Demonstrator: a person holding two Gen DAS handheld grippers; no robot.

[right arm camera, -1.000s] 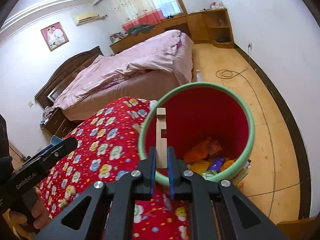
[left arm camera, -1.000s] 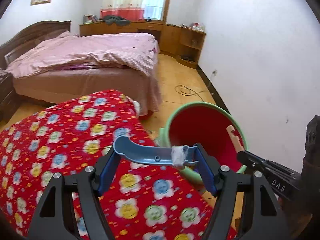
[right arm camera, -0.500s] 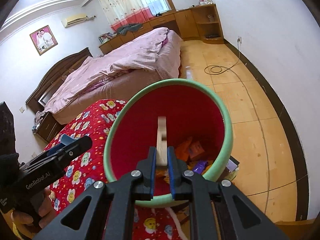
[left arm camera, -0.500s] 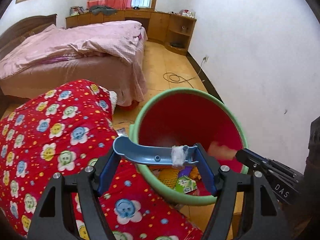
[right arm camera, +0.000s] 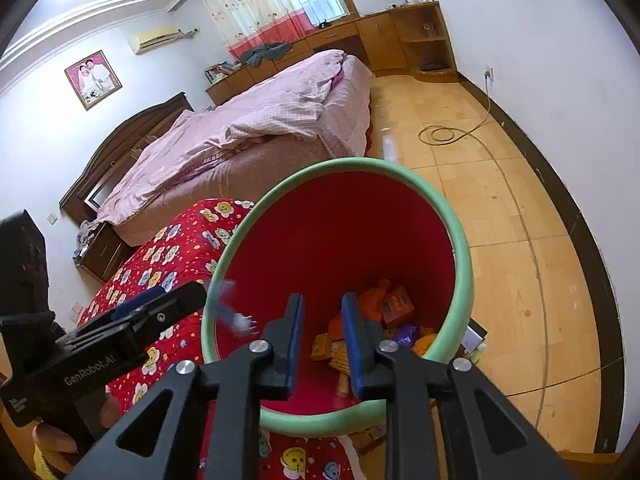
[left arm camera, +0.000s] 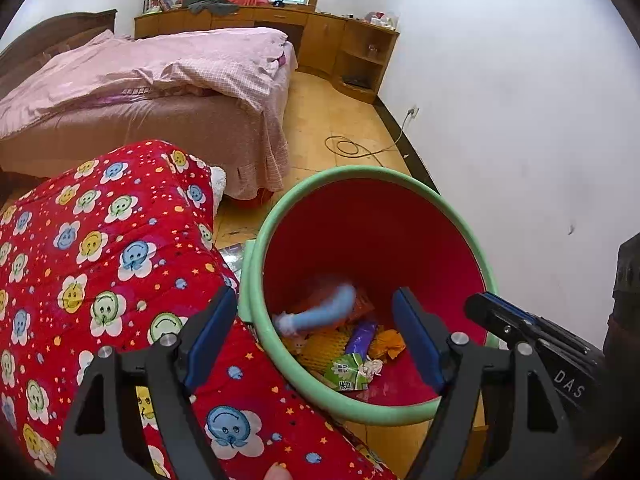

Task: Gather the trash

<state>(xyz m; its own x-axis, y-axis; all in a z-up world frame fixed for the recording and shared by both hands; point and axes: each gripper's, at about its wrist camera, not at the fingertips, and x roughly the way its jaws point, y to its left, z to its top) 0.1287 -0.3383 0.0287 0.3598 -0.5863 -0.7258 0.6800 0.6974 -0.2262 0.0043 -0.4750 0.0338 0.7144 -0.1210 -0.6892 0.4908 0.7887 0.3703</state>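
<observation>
A red bin with a green rim (left arm camera: 360,172) (right arm camera: 464,248) stands on the floor beside the flowered red quilt. My left gripper (left arm camera: 316,338) is open and empty over the bin. A blue curved plastic piece (left arm camera: 324,310) is blurred, falling inside the bin; it also shows in the right wrist view (right arm camera: 230,312). My right gripper (right arm camera: 322,340) is open and empty over the bin. A wooden piece (right arm camera: 344,386) lies at the bin bottom among wrappers (left arm camera: 352,370) and orange packets (right arm camera: 394,304).
A red quilt with smiley flowers (left arm camera: 100,264) (right arm camera: 172,256) lies left of the bin. A bed with pink covers (left arm camera: 160,80) stands behind. A cable (left arm camera: 352,146) lies coiled on the wooden floor. A white wall (left arm camera: 520,120) is to the right.
Both grippers opened over the bin. The blue plastic piece left the left gripper and is falling. The wooden piece left the right gripper and dropped to the bin bottom.
</observation>
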